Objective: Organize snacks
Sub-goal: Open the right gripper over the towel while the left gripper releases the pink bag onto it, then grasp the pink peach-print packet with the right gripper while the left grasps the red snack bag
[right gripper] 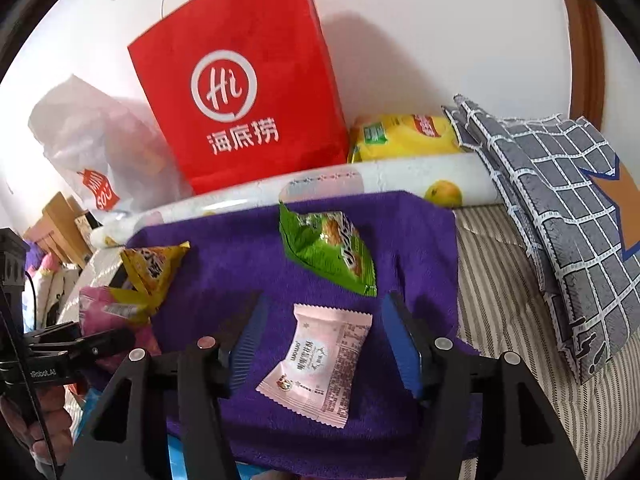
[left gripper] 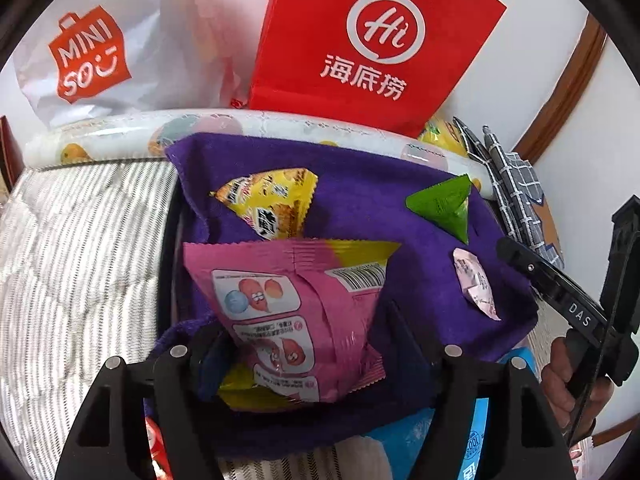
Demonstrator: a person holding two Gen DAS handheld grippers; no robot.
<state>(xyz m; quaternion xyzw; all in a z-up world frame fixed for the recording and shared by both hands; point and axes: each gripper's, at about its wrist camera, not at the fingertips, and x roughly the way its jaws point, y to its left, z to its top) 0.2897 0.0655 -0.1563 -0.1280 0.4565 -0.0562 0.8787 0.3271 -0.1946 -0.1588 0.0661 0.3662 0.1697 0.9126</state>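
A purple cloth (left gripper: 360, 200) (right gripper: 224, 272) lies on striped bedding with several snacks on it. A large pink snack bag (left gripper: 296, 312) lies between the jaws of my left gripper (left gripper: 304, 320), which stand open; the right finger is clear of it. Beyond it are a yellow snack packet (left gripper: 272, 200) and a green packet (left gripper: 442, 204). In the right wrist view a small pale pink packet (right gripper: 320, 360) lies flat between the blue pads (right gripper: 244, 344) of my right gripper (right gripper: 324, 298), open with a gap on each side. The green packet (right gripper: 328, 252) sits just past it.
A red paper bag (left gripper: 376, 40) and a white plastic shopping bag (left gripper: 92, 56) stand against the wall behind a rolled fruit-print sheet (left gripper: 280, 124). A grey checked pillow (right gripper: 560, 208) and a yellow package (right gripper: 404, 136) are at the right. A blue package (left gripper: 476, 420) pokes out under the cloth.
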